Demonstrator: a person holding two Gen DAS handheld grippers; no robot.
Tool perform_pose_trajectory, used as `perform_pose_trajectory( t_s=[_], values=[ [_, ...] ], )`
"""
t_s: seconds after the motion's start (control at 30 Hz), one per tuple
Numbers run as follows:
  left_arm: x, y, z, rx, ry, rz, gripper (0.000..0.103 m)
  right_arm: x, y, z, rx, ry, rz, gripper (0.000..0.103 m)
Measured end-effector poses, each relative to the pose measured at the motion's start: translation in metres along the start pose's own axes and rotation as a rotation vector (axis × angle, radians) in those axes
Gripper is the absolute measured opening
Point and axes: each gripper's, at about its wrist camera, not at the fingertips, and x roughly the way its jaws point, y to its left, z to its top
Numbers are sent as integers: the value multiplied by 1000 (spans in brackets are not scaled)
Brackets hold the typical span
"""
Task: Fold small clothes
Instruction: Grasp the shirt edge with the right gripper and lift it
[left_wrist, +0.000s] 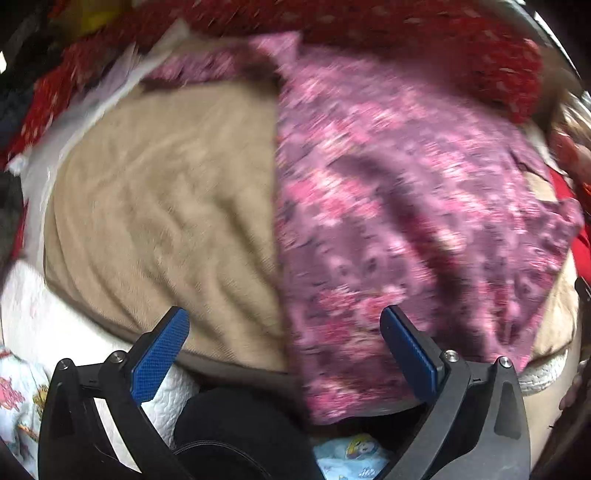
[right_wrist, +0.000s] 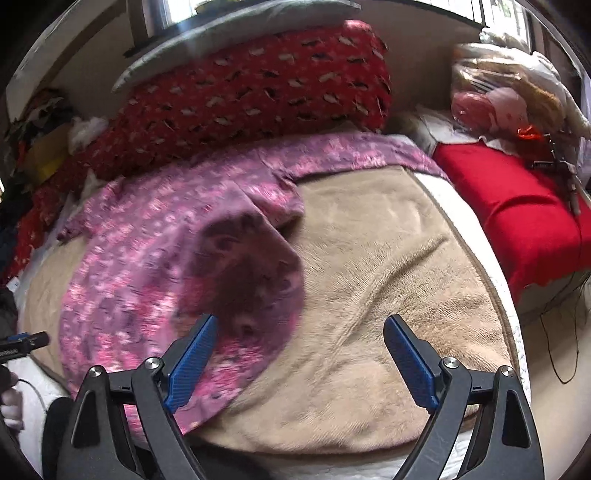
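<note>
Left wrist view: the left gripper (left_wrist: 284, 332) hovers with its blue-padded fingers (left_wrist: 159, 354) spread wide apart, holding nothing. Below it a pink floral garment (left_wrist: 388, 206) lies spread on a beige blanket (left_wrist: 155, 192); the garment's straight left edge runs down the middle of the frame, between the fingers. A red patterned cloth (left_wrist: 424, 40) lies along the far side, touching the garment's upper edge. White quilted bedding (left_wrist: 44, 325) shows beneath the blanket at lower left. The frame is motion-blurred.

Right wrist view: the right gripper (right_wrist: 299, 354) likewise has its fingers (right_wrist: 410, 362) set wide apart and empty. The pink floral garment (right_wrist: 155, 236) occupies the left half of the beige blanket (right_wrist: 388, 258), a darker shadowed patch at its right edge just ahead of the left finger. The red patterned cloth (right_wrist: 251, 81) sits behind it. A plain red fabric (right_wrist: 517, 206) lies to the right, beside the blanket's border. The tip of the other gripper (right_wrist: 22, 343) enters at far left.
</note>
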Motion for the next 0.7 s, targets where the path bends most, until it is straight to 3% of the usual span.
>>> perform_pose_trajectory(
  t_s=[0.17, 0.2, 0.23, 0.27, 0.3, 0.37, 0.4, 0.43, 0.57, 0.63, 0.7],
  values=[
    [34, -7, -13, -1, 117, -19, 103, 45, 7, 5, -23, 68, 10, 87],
    [40, -11, -15, 2, 142, -31, 101, 53, 9, 5, -25, 79, 21, 80],
    [46, -14, -18, -7, 165, -53, 86, 63, 12, 5, -25, 96, 42, 73],
    [50, -16, -20, -16, 183, -84, 75, 71, 16, 5, -29, 118, 82, 42],
    [53, -17, -20, -25, 204, -122, 57, 76, 19, 4, -37, 136, 104, 7],
    [48, -17, -18, -25, 208, -157, 33, 76, 22, 2, -46, 145, 129, 8],
    [43, -19, -16, 3, 208, -161, 11, 70, 20, 3, -40, 134, 148, 7],
    [38, -19, -14, 27, 211, -150, 5, 59, 15, 5, -20, 120, 184, 7],
    [6, 0, -7, 2, 217, -205, 3, -11, -19, 5, 70, 38, 313, 7],
    [2, 10, -8, -7, 220, -204, 4, -38, -28, -2, 59, 29, 293, 7],
    [7, 15, -11, -19, 253, -212, 4, -41, -37, -18, 56, 88, 255, 7]
  ],
)
